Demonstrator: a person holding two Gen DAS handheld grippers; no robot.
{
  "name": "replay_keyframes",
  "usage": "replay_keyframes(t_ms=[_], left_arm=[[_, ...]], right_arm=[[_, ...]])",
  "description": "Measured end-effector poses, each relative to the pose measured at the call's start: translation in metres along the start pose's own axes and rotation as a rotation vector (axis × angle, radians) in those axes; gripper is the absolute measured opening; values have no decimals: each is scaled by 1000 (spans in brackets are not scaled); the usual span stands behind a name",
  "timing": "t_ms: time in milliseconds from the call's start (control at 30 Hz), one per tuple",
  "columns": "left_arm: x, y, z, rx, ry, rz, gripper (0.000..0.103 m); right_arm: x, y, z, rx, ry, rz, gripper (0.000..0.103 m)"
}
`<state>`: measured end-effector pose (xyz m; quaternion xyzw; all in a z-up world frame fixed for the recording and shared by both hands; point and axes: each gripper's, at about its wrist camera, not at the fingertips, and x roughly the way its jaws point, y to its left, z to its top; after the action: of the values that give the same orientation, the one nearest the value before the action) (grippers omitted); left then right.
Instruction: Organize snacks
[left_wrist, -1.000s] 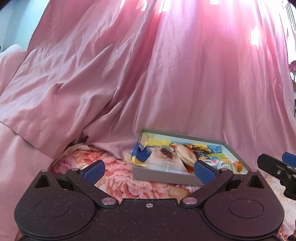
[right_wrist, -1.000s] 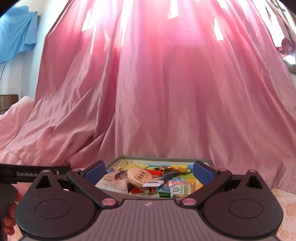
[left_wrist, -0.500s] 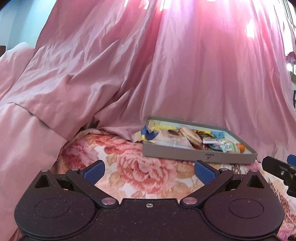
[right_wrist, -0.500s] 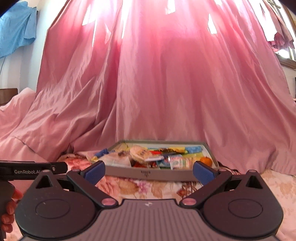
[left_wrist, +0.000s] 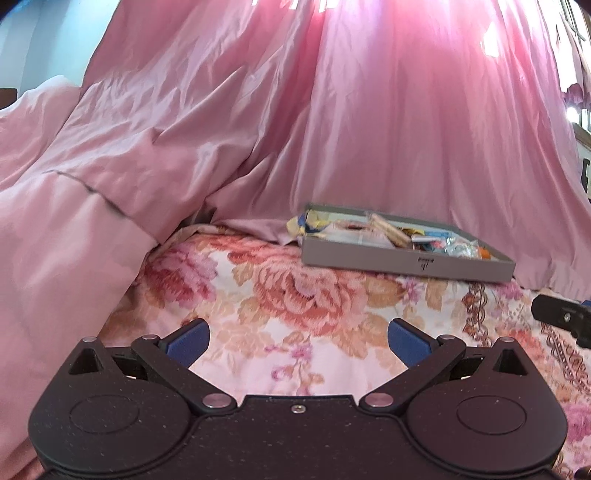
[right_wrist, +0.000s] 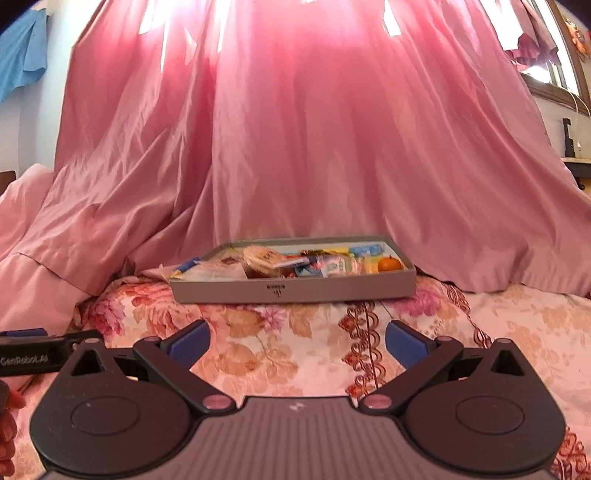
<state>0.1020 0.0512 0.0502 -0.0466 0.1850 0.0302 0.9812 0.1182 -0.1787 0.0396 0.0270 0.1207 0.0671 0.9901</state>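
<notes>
A shallow tray sits on the bed, snacks heaped inside it, a small round fruit at its right end. Curtains hang just behind the tray. Both grippers are well short of it, side by side.

A bed spread with a rose-patterned cover carries a shallow grey tray heaped with snack packets and what looks like a small orange, with pink drapery resting along its far and left edges.

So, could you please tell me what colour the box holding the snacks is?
The box is plain grey, with a small dark logo on its front wall; the right wrist view shows it best.
</notes>
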Motion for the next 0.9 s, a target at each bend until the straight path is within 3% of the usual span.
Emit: replay_keyframes(t_ms=[433, 900], left_arm=[[-13, 8, -24, 6, 14, 1, 102], [-20, 2, -39, 17, 22, -8, 102]], right_arm=[[-15, 14, -29, -60, 54, -30, 103], [-24, 16, -36, -74, 44, -45, 103]])
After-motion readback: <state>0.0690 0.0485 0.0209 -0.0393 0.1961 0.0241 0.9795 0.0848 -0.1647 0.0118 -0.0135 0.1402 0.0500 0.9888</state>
